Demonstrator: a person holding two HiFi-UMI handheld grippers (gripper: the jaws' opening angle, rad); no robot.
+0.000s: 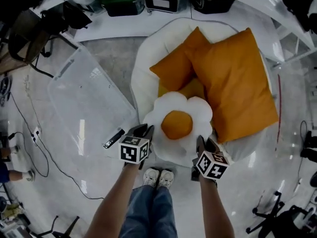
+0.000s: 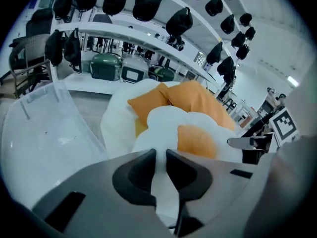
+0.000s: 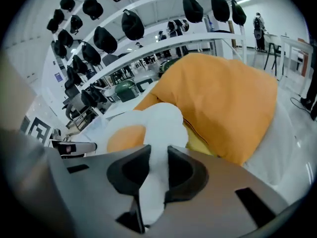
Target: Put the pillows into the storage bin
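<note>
A flower-shaped pillow [image 1: 178,123], white petals round an orange centre, hangs lifted between both grippers over the near edge of a white round cushion [image 1: 143,78]. My left gripper [image 1: 147,133] is shut on a white petal at its left side [image 2: 159,175]. My right gripper [image 1: 202,144] is shut on a petal at its right side [image 3: 157,170]. Behind it lie a large orange pillow [image 1: 237,83], a smaller orange pillow [image 1: 178,63] and a yellow one [image 1: 190,89] partly hidden beneath them. The clear storage bin [image 1: 89,105] stands on the floor to the left.
A dark handheld object [image 1: 114,138] lies on the floor by the bin's near corner. Green and grey cases [image 1: 124,1] sit against the curved white counter at the back. Cables [image 1: 29,133] trail along the floor at left. My shoes [image 1: 159,177] show below the pillow.
</note>
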